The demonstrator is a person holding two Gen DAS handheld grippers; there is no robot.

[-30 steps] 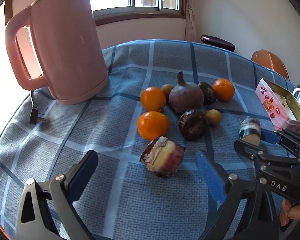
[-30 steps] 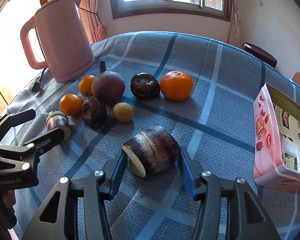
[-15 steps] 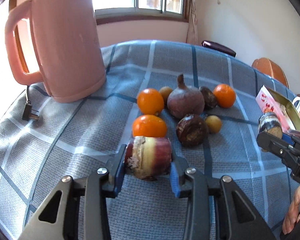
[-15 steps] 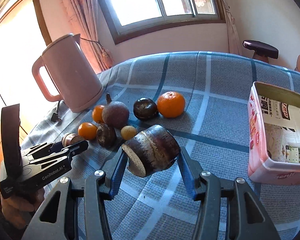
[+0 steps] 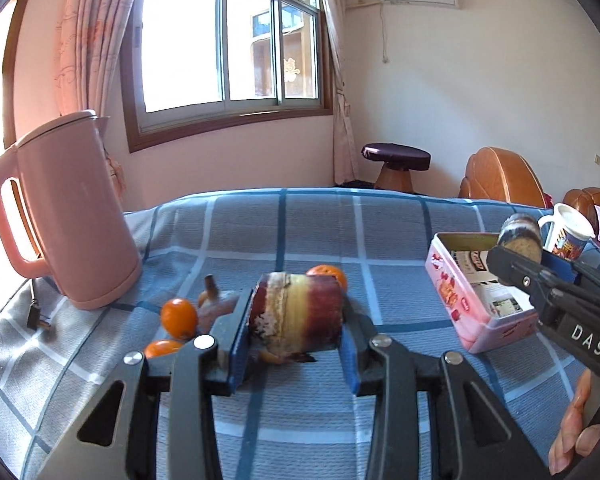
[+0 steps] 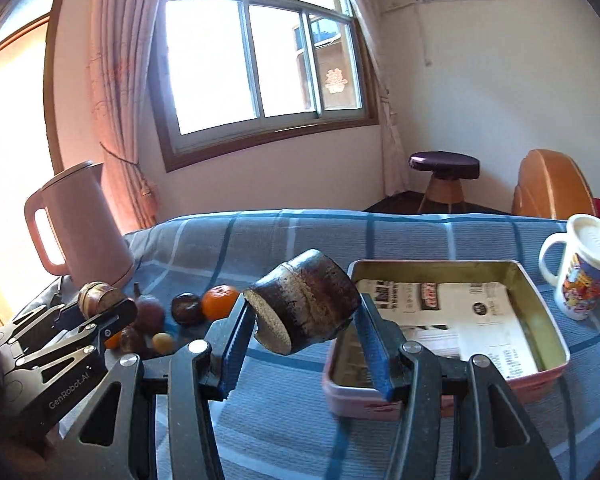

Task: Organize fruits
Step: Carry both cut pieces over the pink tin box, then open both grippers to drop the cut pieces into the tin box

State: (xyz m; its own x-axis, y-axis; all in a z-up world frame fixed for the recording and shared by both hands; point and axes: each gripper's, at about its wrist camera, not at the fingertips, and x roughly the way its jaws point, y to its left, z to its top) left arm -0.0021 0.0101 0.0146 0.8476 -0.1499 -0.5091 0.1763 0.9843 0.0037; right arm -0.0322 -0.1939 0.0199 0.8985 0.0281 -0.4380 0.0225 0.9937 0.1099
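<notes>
My left gripper (image 5: 294,340) is shut on a purple and yellow sugarcane piece (image 5: 296,314), held above the blue checked tablecloth (image 5: 300,232). My right gripper (image 6: 300,344) is shut on a dark sugarcane piece (image 6: 304,300), held just left of the open pink tin box (image 6: 532,376). The right gripper also shows in the left wrist view (image 5: 540,264), over the tin box (image 5: 460,312). Oranges (image 5: 179,317), a beet and dark fruits lie on the cloth behind the left gripper; they show in the right wrist view (image 6: 188,308).
A pink kettle (image 5: 68,216) with its plug (image 5: 36,316) stands at the left. A lidded printed mug (image 6: 580,268) stands right of the tin. A stool (image 6: 444,168) and wooden chairs (image 5: 500,176) are beyond the table.
Both grippers have risen with their sugarcane pieces. The right one has moved right to the tin box. The left went from open to shut on its piece a second ago.
</notes>
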